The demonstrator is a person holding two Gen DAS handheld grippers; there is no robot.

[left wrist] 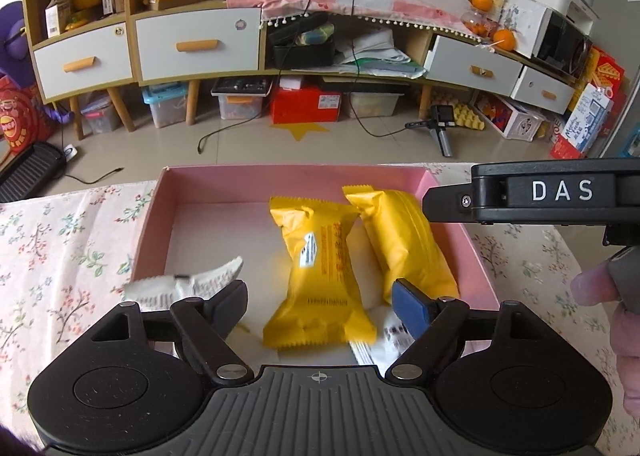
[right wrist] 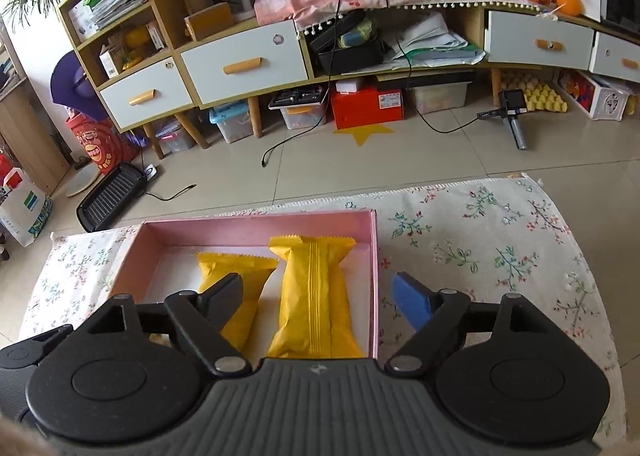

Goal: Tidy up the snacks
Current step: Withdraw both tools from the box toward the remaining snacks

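On the cloth-covered counter [right wrist: 480,240] a pink box [left wrist: 152,224] was seen. At its left a white packet [left wrist: 216,276] lay over the near wall. The left gripper [left wrist: 320,302] was held with jaws released, nothing clasped. Two yellow snack packets [left wrist: 316,268] [left wrist: 404,240] lay side by side inside; they were judged light, soft and crushable, best taken across the middle. The right gripper [right wrist: 320,298] was likewise spread wide and empty.

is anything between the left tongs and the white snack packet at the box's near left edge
Nothing visible. The white snack packet lies just ahead of the open left tongs, beside the left finger, at the pink box wall.
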